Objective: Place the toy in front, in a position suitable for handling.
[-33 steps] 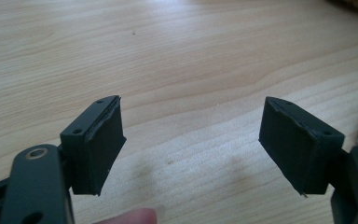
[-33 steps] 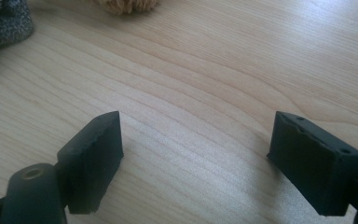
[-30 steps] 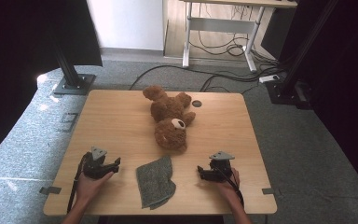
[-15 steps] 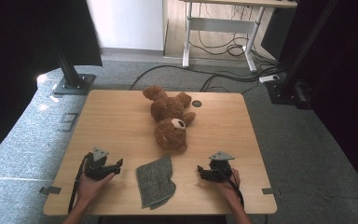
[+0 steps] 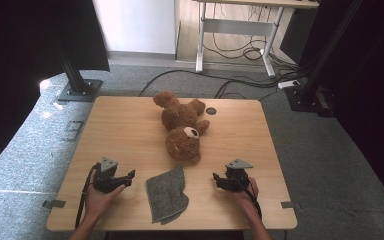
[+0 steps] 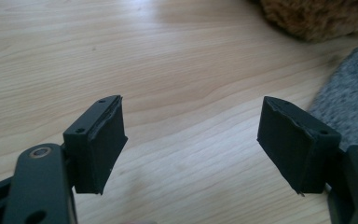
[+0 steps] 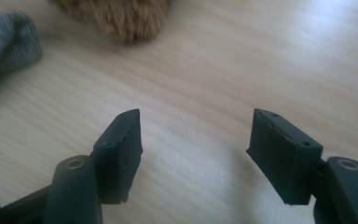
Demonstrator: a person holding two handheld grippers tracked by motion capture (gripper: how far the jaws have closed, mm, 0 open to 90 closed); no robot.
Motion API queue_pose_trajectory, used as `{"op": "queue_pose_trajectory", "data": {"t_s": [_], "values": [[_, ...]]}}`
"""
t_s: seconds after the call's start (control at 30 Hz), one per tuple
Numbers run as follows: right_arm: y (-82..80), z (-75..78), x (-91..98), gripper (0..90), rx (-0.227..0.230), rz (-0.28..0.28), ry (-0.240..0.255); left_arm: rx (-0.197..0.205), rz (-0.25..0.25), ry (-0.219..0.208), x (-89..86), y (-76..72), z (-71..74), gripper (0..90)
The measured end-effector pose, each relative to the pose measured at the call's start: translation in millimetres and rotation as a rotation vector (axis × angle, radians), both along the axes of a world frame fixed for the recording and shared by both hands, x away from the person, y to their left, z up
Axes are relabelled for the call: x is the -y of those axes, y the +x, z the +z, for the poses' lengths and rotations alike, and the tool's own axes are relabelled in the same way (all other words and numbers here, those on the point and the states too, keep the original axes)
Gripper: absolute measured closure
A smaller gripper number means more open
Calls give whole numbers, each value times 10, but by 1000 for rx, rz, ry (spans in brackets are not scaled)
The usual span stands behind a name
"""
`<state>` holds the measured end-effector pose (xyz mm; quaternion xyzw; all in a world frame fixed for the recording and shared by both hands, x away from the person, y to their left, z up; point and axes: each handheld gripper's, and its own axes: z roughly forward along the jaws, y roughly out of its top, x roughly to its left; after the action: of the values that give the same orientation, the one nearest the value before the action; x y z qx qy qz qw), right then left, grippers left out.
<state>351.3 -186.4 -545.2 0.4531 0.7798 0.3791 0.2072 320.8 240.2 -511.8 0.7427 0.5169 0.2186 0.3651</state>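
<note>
Two hand-held grippers: being held low over the surface (image 5: 130,130), either side of the cloth.
Left hand-held gripper (image 5: 130,176): being kept spread, nothing between the jaws.
Right hand-held gripper (image 5: 215,179): spread, just being narrowed, nothing between.
Cloth (image 5: 167,195): being left crumpled between them, below the bear (image 5: 182,127).

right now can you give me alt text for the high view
A person's hands hold the left gripper and right gripper, both open, either side of a grey cloth at the near edge of a wooden table. A brown teddy bear lies beyond the cloth.
</note>
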Motion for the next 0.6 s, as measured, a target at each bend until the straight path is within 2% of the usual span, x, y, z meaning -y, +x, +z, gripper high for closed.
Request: {"op": "queue_pose_trajectory", "data": {"t_s": [0.07, 0.2, 0.23, 0.3, 0.4, 0.43, 0.6], "values": [[42, 41, -3, 349, 8, 8, 16, -2, -4, 1, 40, 23, 5, 231], [115, 105, -41, 362, 3, 44, 79, -9, -9, 1, 91, 64, 2, 231], [115, 105, -41, 362, 3, 44, 79, -9, -9, 1, 91, 64, 2, 231], [189, 126, -160, 370, -9, 100, 113, -18, -15, -2, 110, 94, -4, 231], [235, 124, -256, 373, -13, 126, 119, -22, -18, -5, 123, 118, -16, 230], [305, 115, -371, 371, -11, 143, 118, -30, -21, -2, 134, 148, -28, 231], [536, 92, -578, 356, -26, 167, 111, -34, -31, -1, 139, 167, -33, 231]]}}
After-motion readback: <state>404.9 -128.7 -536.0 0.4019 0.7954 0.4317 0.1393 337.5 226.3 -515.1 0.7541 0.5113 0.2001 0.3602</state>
